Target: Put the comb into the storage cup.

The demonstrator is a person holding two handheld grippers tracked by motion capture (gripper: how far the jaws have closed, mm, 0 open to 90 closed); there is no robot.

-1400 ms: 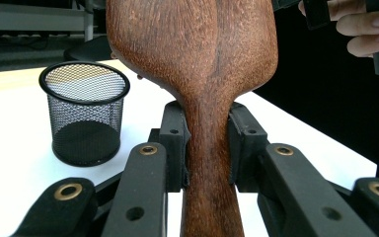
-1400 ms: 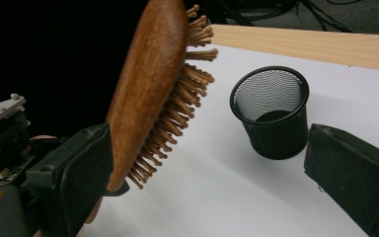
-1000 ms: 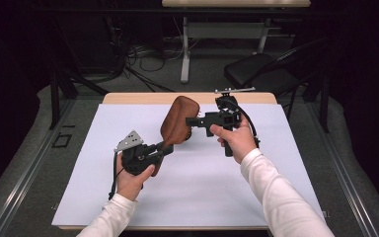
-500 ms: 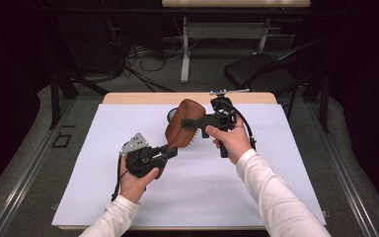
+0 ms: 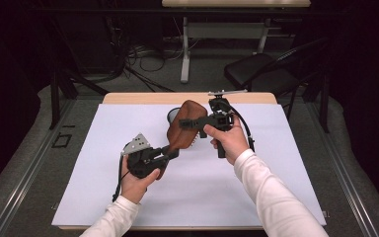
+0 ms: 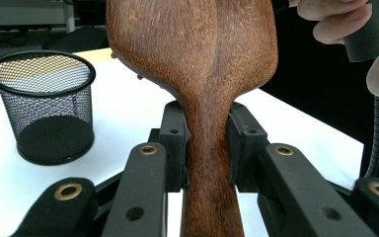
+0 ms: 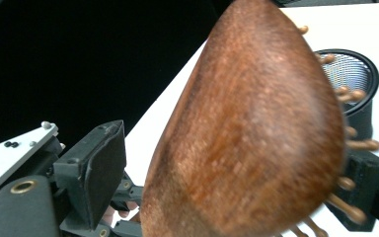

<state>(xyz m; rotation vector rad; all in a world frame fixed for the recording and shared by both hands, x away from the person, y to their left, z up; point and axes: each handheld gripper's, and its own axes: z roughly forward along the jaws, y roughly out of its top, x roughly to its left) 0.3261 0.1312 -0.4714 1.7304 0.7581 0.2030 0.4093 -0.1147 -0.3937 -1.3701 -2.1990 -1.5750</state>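
Observation:
A brown wooden hairbrush (image 5: pixel 182 131) hangs tilted above the white table between my two grippers. My left gripper (image 5: pixel 172 150) is shut on its handle; in the left gripper view both pads (image 6: pixel 175 143) press the narrow neck of the hairbrush (image 6: pixel 197 59). My right gripper (image 5: pixel 185 123) reaches in from the right at the brush head. In the right gripper view the rounded back of the hairbrush (image 7: pixel 246 133) stands between the wide-set jaws of my right gripper (image 7: pixel 232 175). Its left pad (image 7: pixel 98 168) sits a small gap off the wood, and the other jaw meets the bristles.
A black wire-mesh cup (image 5: pixel 171 117) stands upright on the white sheet (image 5: pixel 276 163) just behind the brush, and is also in the left gripper view (image 6: pixel 42 108). A black chair (image 5: pixel 261 74) and cables lie beyond the table's far edge.
The brush has turned slightly in the air and both hands have shifted a little. The left gripper keeps its hold on the handle.

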